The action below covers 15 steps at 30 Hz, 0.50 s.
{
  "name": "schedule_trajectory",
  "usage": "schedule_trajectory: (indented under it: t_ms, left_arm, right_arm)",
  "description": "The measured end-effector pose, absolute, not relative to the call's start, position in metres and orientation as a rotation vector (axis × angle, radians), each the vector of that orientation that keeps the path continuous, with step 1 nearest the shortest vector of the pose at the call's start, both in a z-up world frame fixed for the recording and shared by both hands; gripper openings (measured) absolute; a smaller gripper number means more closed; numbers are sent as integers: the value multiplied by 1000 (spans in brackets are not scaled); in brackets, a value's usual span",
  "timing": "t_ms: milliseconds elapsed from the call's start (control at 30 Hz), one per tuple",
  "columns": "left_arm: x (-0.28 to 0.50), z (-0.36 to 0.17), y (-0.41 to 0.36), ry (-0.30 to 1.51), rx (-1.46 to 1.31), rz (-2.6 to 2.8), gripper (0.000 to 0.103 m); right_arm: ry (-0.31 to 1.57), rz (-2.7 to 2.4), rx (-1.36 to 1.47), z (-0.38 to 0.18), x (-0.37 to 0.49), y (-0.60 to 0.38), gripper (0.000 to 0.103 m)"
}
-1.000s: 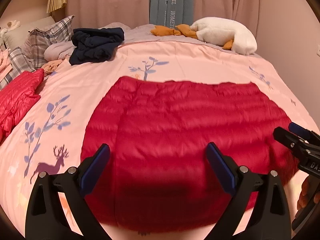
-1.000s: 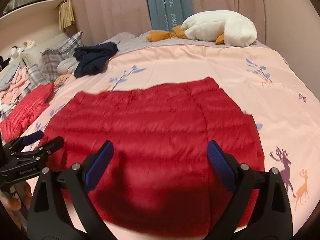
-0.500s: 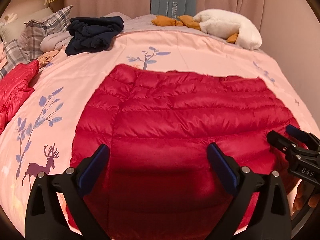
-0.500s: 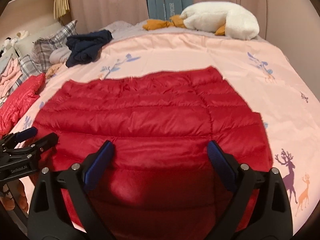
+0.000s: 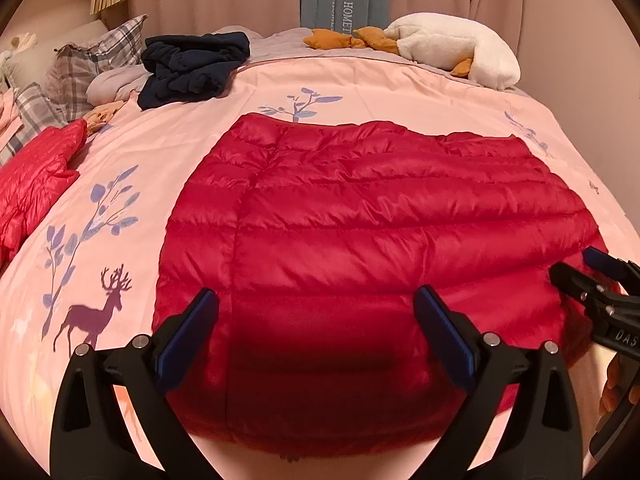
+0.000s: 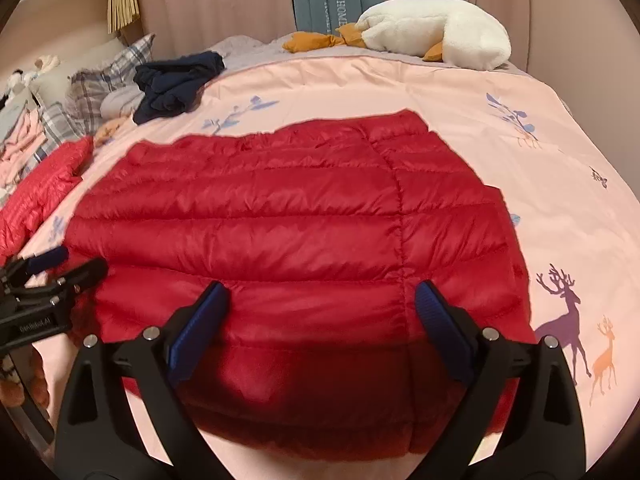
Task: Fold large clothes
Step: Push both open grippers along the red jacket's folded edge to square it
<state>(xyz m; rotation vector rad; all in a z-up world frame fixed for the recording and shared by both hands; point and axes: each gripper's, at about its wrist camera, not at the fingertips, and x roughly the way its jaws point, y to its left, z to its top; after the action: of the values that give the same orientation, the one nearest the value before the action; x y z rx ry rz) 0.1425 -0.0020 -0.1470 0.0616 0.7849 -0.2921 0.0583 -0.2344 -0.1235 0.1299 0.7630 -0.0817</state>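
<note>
A red quilted down jacket [image 5: 360, 240] lies flat, folded into a wide block, on the pink bedspread [image 5: 120, 152]. It also shows in the right wrist view [image 6: 280, 232]. My left gripper [image 5: 316, 336] is open and empty, hovering over the jacket's near left part. My right gripper [image 6: 322, 328] is open and empty over the jacket's near right part. The right gripper shows at the right edge of the left wrist view [image 5: 592, 280]. The left gripper shows at the left edge of the right wrist view [image 6: 52, 276].
A second red down garment [image 5: 36, 176] lies at the bed's left edge. A dark navy garment [image 5: 192, 68] and plaid pillows [image 5: 92, 68] sit at the far left. A white plush goose [image 5: 452, 48] lies at the far edge by the curtains.
Both grippers have moved down and forward, closer to the jacket's near edge. The jacket has not moved. Both stay open.
</note>
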Motion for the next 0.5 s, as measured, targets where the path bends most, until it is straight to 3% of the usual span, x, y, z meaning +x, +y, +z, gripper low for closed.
schedule_trajectory:
  t_ms: [500]
  left_arm:
    - [122,-157,9,811,47,-288,100]
  right_arm:
    - [773,-87,129,-133,34,-235,97]
